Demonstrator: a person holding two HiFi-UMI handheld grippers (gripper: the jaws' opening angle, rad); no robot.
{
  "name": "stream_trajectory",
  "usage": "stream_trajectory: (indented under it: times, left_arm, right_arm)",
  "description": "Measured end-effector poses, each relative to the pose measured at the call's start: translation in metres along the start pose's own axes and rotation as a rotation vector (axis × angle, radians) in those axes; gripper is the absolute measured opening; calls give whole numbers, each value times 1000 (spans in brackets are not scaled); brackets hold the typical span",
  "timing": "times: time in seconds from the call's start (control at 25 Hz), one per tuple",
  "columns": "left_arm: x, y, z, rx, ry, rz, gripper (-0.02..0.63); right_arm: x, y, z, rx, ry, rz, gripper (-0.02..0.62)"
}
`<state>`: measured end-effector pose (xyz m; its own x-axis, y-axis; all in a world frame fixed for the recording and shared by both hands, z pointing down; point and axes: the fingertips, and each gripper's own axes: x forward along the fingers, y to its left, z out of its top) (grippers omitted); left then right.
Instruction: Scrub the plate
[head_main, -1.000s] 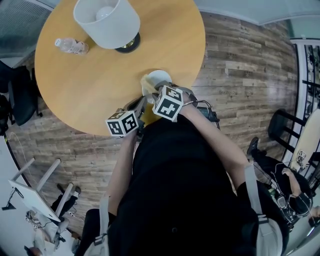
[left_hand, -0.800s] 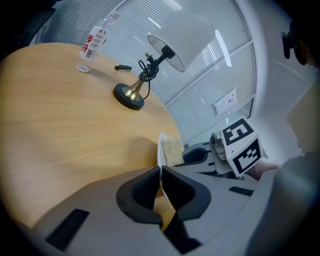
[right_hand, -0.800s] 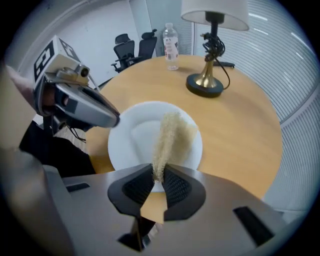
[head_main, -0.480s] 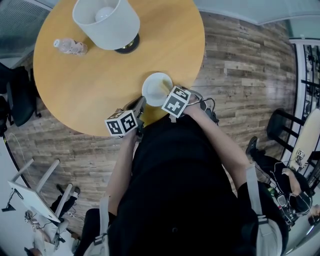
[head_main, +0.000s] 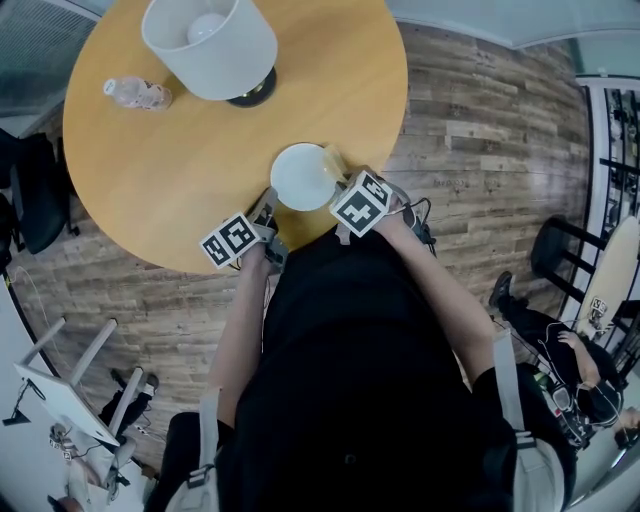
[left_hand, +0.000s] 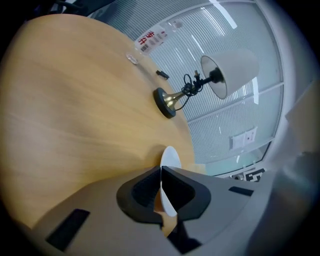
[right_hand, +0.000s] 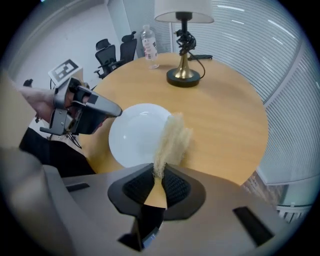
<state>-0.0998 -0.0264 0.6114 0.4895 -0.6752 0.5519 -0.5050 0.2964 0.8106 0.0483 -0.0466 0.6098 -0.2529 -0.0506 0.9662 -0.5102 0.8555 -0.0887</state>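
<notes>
A round white plate (head_main: 303, 176) sits over the near edge of the round wooden table (head_main: 180, 150). My left gripper (head_main: 268, 207) is shut on its left rim. In the left gripper view the plate (left_hand: 170, 161) is edge-on, pinched between the jaws of the left gripper (left_hand: 160, 172). My right gripper (right_hand: 159, 172) is shut on a tan fibrous scrub pad (right_hand: 172, 137). The pad stands up along the right edge of the plate (right_hand: 136, 135). In the head view the right gripper (head_main: 342, 182) is at the plate's right side, and the pad (head_main: 333, 160) shows beside the rim.
A table lamp with a white shade (head_main: 210, 42) and a brass base (right_hand: 183, 75) stands at the middle of the table. A clear plastic bottle (head_main: 136, 93) lies at the far left. Office chairs (right_hand: 116, 55) stand beyond the table. The floor is wood planks (head_main: 480, 120).
The right gripper has drawn the scrub pad from the plate's left part off to its right edge. The whole plate face now shows, shifted a little left. The left gripper has moved slightly left.
</notes>
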Motion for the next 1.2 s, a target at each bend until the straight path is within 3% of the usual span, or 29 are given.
stream_trajectory:
  times: [0.24, 0.56, 0.72, 0.92, 1.2]
  left_arm:
    - [-3, 18, 17, -93, -51, 51, 23]
    - [2, 24, 21, -52, -14, 123, 28]
    - [2, 24, 14, -43, -17, 157, 117]
    - [-6, 16, 13, -51, -65, 171, 126]
    - [-36, -6, -2, -46, -200, 184, 90]
  right_arm:
    - [-33, -13, 17, 88, -152, 38, 46]
    - [-61, -44, 1, 214, -228, -14, 46]
    - [-72, -50, -14, 248, -240, -24, 46]
    - [-83, -58, -26, 266, -264, -9, 46]
    - [-124, -44, -46, 94, -355, 244, 46]
